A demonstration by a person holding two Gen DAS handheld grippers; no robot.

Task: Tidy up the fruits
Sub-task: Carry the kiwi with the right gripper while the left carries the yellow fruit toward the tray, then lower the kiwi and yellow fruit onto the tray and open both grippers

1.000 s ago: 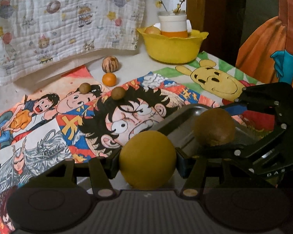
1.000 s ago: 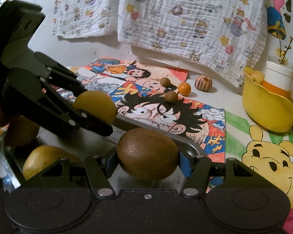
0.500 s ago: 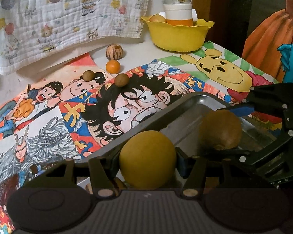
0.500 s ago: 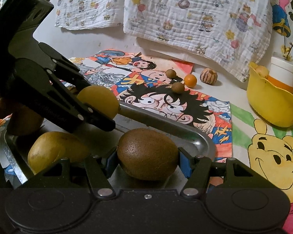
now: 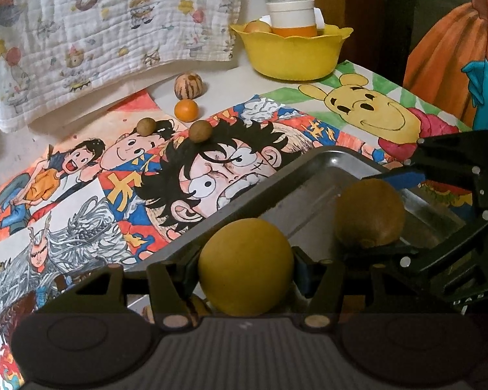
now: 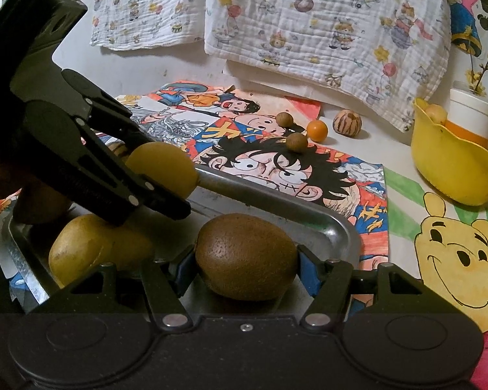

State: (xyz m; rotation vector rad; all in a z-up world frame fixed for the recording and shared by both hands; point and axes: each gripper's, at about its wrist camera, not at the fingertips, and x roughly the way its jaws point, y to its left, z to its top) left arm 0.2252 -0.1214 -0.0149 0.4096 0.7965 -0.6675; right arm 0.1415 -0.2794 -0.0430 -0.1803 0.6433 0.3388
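Observation:
My left gripper (image 5: 245, 268) is shut on a round yellow fruit (image 5: 245, 265), held over the near rim of a metal tray (image 5: 312, 169); it also shows in the right wrist view (image 6: 162, 169). My right gripper (image 6: 245, 260) is shut on a brown kiwi (image 6: 245, 256), held low over the tray (image 6: 276, 204); the kiwi shows in the left wrist view (image 5: 369, 213). A yellow-green fruit (image 6: 81, 243) lies in the tray with a darker fruit (image 6: 39, 201) behind it. On the mat lie two small brown fruits (image 5: 146, 126) (image 5: 200, 131), a small orange (image 5: 186, 110) and a striped fruit (image 5: 188, 85).
A yellow bowl (image 5: 292, 55) at the back right holds a white and orange cup (image 5: 292, 16) and a fruit. A white printed cloth (image 5: 107, 32) hangs at the back. Cartoon mats (image 5: 211, 169) cover the table.
Both grippers have lowered and moved forward over the tray with their fruits still held. The tray now fills more of both views.

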